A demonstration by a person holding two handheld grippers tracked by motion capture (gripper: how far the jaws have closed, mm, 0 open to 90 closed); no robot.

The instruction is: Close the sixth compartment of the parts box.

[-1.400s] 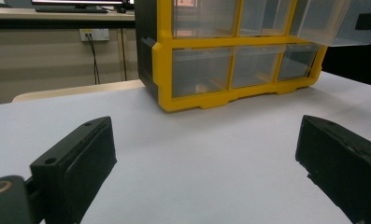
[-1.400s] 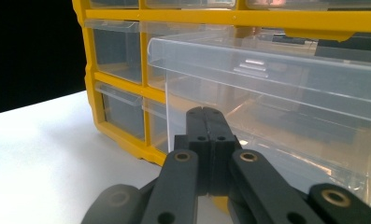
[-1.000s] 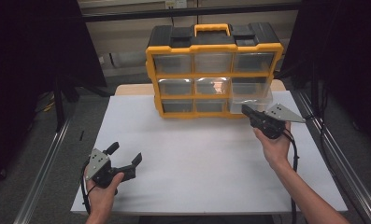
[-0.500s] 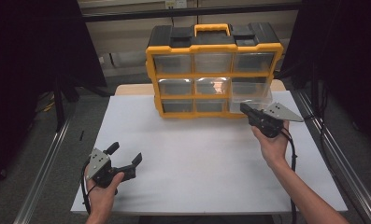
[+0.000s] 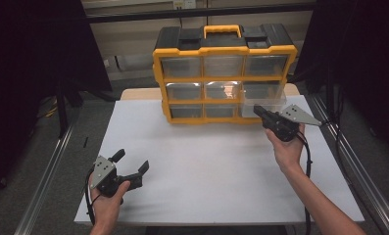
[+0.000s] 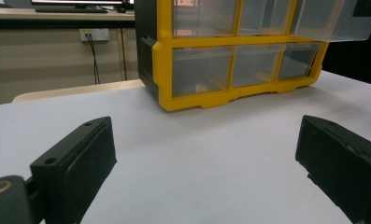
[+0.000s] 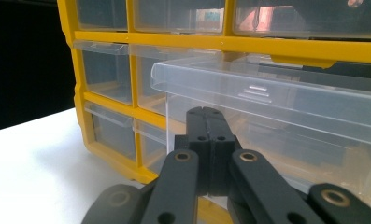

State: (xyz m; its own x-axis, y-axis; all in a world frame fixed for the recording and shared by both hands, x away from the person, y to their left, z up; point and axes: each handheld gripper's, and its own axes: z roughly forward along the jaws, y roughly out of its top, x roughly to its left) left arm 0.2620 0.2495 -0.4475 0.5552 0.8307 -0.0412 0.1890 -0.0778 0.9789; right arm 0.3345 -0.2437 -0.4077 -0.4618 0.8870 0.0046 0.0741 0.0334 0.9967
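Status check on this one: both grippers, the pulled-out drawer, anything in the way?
Left gripper open, low over the table. Right gripper shut, tips at the front of the pulled-out clear drawer of the yellow organizer. Nothing between them.

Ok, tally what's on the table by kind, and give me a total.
Yellow and black organizer: 1
Clear drawers in it: 9, the middle-right one pulled out
Hand-held tools: 2, left tool open, right tool shut at the pulled-out drawer
White sheet covering the table: 1
Total: 13
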